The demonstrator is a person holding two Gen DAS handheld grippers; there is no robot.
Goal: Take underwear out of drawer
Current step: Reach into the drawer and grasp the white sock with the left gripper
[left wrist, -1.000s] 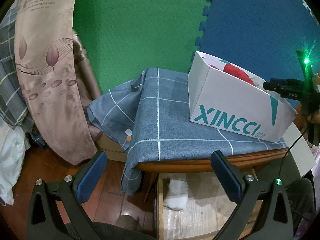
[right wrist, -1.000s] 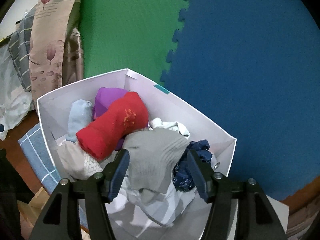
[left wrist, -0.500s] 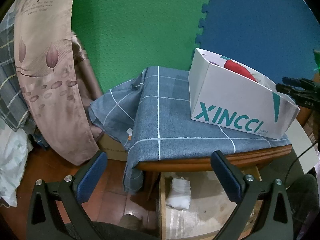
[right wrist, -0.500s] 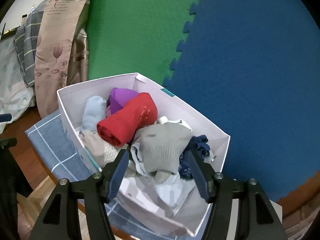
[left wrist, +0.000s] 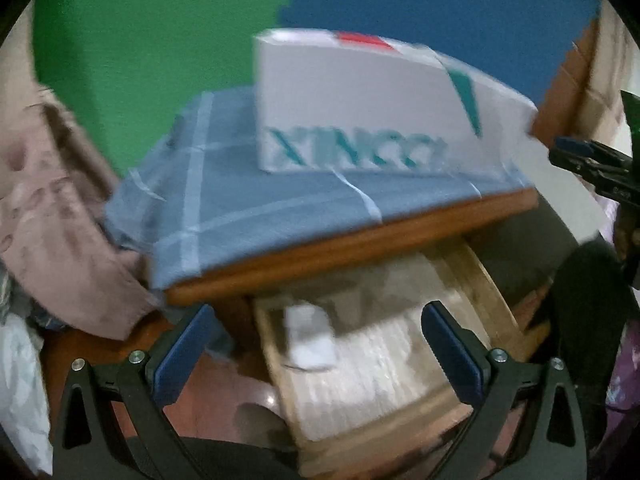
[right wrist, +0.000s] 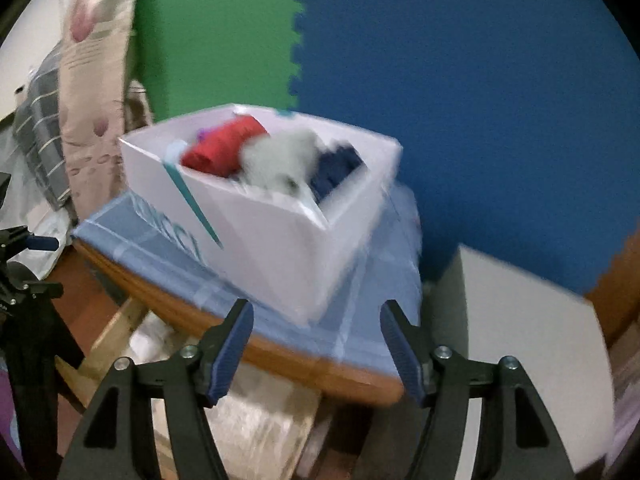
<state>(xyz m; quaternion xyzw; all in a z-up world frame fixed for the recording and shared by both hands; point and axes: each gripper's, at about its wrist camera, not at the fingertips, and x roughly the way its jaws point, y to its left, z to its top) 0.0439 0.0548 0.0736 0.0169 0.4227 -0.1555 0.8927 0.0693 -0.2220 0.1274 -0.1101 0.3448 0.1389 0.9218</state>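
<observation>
The left gripper [left wrist: 316,344] hangs with jaws wide and empty over the open drawer [left wrist: 384,364], where a white folded underwear piece [left wrist: 310,338] lies near its left side. Under the desk [right wrist: 280,344], right of it, the right gripper [right wrist: 316,350] has jaws spread, just widening, empty, below the white box [right wrist: 280,248] of clothes.

My left gripper [left wrist: 316,344] angles downward with its jaws spread wide, nothing between the blue pads [left wrist: 182,354]. My right gripper [right wrist: 316,350] also tilts down; its jaws have just been opening and stand well apart, empty. Seen from the left gripper, the right one [left wrist: 592,168] sits off at the far right edge.
</observation>
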